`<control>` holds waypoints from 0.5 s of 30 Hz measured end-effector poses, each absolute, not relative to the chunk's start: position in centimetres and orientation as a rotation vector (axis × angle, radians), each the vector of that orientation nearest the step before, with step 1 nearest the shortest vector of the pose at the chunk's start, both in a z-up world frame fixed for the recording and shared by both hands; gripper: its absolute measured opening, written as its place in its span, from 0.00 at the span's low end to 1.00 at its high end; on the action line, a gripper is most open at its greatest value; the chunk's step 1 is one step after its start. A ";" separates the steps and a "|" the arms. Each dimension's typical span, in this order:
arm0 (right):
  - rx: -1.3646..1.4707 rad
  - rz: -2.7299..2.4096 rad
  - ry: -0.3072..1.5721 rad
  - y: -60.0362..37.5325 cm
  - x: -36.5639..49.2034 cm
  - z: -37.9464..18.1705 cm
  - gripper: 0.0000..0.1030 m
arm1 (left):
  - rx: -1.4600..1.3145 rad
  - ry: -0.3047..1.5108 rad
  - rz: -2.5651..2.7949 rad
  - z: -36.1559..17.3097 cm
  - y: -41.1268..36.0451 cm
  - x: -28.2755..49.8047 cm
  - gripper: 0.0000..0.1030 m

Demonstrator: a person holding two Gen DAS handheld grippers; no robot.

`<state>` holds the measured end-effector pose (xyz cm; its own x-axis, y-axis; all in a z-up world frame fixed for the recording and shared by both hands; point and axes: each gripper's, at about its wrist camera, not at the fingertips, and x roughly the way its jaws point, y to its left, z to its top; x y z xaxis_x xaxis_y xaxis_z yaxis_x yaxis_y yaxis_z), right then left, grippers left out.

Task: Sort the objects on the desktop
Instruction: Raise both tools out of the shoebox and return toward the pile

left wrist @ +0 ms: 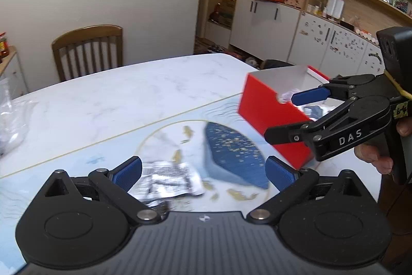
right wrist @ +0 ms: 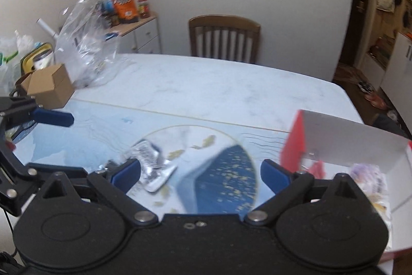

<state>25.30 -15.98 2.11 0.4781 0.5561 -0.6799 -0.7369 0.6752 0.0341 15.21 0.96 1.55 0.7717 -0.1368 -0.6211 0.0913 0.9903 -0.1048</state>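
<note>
A crumpled silver foil packet (left wrist: 167, 181) lies on the blue printed mat (left wrist: 77, 166), just ahead of my left gripper (left wrist: 203, 172), which is open and empty above it. The packet also shows in the right wrist view (right wrist: 152, 166). A red box (left wrist: 270, 107) with a white inside stands at the right and holds several small items. My right gripper (right wrist: 200, 172) is open and empty, hovering beside the box's left wall (right wrist: 293, 143). In the left wrist view the right gripper (left wrist: 283, 117) reaches over the box.
A white marble table (left wrist: 128, 94) carries the mat. A wooden chair (left wrist: 87, 50) stands behind it. In the right wrist view a brown cardboard box (right wrist: 51, 86) and a clear plastic bag (right wrist: 85, 48) sit at the table's left.
</note>
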 end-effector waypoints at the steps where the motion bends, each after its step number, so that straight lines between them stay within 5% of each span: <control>1: -0.289 0.808 0.722 -15.3 25.1 1.9 0.97 | -0.074 0.674 -0.113 1.5 1.5 14.9 0.99; 15: -0.434 0.913 0.741 -10.3 24.5 -1.6 0.97 | -0.096 0.708 -0.018 -2.2 5.0 14.7 0.99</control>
